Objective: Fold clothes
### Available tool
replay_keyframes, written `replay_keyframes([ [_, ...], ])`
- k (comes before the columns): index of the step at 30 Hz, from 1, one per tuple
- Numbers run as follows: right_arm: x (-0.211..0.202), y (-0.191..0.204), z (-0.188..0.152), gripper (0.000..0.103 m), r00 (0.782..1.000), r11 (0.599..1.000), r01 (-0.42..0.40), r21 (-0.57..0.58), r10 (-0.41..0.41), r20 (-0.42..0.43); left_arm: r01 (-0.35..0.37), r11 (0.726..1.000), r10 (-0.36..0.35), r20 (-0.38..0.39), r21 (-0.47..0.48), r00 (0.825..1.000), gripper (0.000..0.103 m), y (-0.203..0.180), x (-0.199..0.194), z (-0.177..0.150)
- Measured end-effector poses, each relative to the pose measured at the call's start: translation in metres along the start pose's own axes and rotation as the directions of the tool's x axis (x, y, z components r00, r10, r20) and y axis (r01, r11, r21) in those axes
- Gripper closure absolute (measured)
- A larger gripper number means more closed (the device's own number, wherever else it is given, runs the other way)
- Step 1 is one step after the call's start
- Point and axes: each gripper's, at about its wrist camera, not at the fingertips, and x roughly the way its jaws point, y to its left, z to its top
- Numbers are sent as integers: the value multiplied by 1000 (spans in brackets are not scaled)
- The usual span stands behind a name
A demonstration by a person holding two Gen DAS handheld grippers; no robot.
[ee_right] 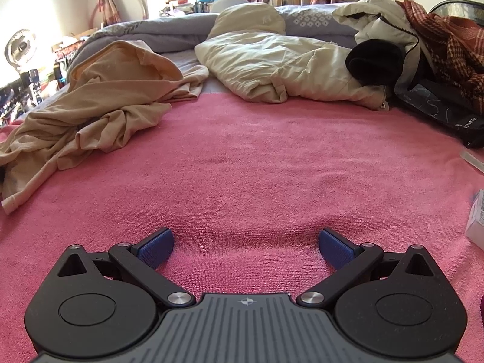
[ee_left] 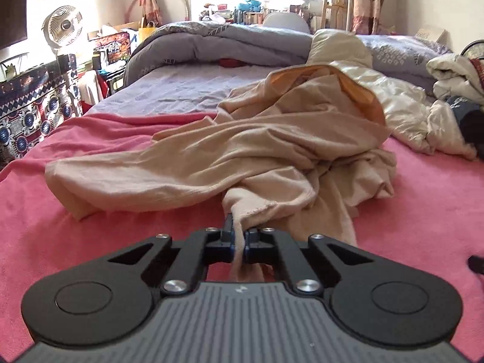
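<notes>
The left gripper (ee_left: pixel 239 239) is pressed together, pinching a thin edge of a crumpled beige garment (ee_left: pixel 230 154), which trails away from it across a pink blanket (ee_left: pixel 90 227) covering the near part of a bed. The right gripper (ee_right: pixel 245 246) is spread wide, its blue pads (ee_right: pixel 155 248) apart and holding nothing, low over bare pink blanket. From this side the garment lies heaped well to the left. Beyond it sit a cream padded jacket (ee_right: pixel 272 60), a grey quilt (ee_left: pixel 217 42) bunched along the far edge, a red checked cloth (ee_right: pixel 444 33) at the right, and a small white fan (ee_left: pixel 63 25) at the left.
</notes>
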Motion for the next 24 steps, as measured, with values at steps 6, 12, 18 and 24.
replay_keyframes([
  [6,-2,-1,-1,0,1000,1000,1,5,-1,10,99,993,-88,166,-60,982,102,-6,-51,46],
  [12,-11,-12,2,9,999,997,-27,68,26,19,167,985,-147,328,-33,933,102,-10,-115,89],
  [18,-66,11,-7,14,979,988,-157,-6,157,129,245,969,-222,476,14,851,102,2,-200,97],
  [24,-119,53,10,35,911,950,-284,-130,309,271,300,954,-267,516,22,814,102,32,-271,80],
])
